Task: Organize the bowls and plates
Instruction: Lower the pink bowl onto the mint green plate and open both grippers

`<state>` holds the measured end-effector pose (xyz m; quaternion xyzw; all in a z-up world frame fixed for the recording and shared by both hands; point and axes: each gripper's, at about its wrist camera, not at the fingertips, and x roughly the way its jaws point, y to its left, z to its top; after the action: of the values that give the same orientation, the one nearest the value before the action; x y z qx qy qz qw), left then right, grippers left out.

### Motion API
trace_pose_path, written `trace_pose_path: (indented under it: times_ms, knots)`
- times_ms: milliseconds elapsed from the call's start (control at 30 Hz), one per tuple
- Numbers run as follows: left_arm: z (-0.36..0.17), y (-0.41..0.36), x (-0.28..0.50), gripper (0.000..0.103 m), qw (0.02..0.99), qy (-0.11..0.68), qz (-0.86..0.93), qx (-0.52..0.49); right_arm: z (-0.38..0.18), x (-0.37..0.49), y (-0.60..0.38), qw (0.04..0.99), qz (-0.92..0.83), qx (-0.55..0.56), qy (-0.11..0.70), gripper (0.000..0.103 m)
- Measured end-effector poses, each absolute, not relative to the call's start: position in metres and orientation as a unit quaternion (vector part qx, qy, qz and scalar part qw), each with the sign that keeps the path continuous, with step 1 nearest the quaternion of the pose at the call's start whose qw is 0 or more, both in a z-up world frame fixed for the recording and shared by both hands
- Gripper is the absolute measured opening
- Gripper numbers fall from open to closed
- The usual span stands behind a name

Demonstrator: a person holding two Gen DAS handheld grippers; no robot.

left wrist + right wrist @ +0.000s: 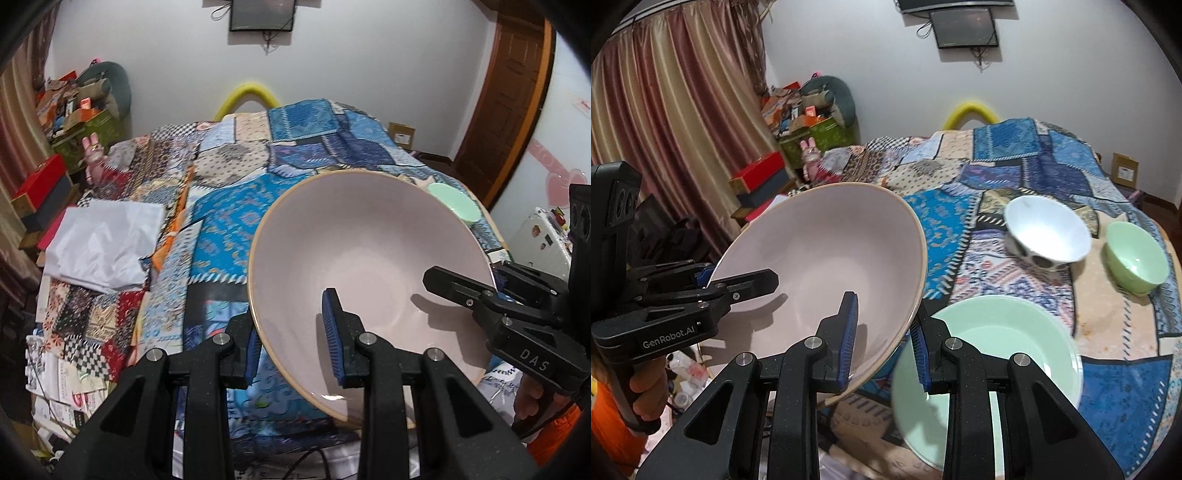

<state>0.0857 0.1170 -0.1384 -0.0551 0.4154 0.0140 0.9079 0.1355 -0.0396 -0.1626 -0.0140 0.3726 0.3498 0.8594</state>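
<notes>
Pink ceramic, wide and shallow: the large pink bowl (369, 266) hangs tilted in the air, carried between two hand-held tools. The left tool (291, 345) is clamped on the bowl's rim, one blue pad inside the basin and one outside, while the right tool (882, 341) pinches the opposite rim the same way. Both grips sit only on the thin edge, and the bowl leans steeply between them.

Just below and ahead of the right tool lies a pale green plate (1015, 332) on the patchwork cloth (1052, 162) that covers what looks like a bed. Farther ahead stand a white patterned bowl (1047, 232) and, beside it, a small green bowl (1134, 254).

The likely trouble is a slip. With two narrow pinches on smooth glaze, any mismatch in how the two hands travel could twist the rim out of one pair of pads, leaving the heavy bowl swinging on the other. A careless descent could also knock its lower edge against the green plate, and the soft, uneven cloth may let it rock once set down.
</notes>
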Motion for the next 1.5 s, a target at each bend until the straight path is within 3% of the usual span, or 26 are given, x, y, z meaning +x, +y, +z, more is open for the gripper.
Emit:
trace_pose_path:
  times_ms: [1033,1500]
  knots:
    - [-0.238,0.182,0.116,0.03,0.85,0.518,0.038,-0.088,-0.241,0.165,0.028,0.801,0.358,-0.059,0.476,0.025]
    - [-0.255,0.189,0.125,0.03,0.837,0.537,0.036,-0.1,-0.247,0.174,0.027,0.803,0.347,-0.067,0.48,0.027]
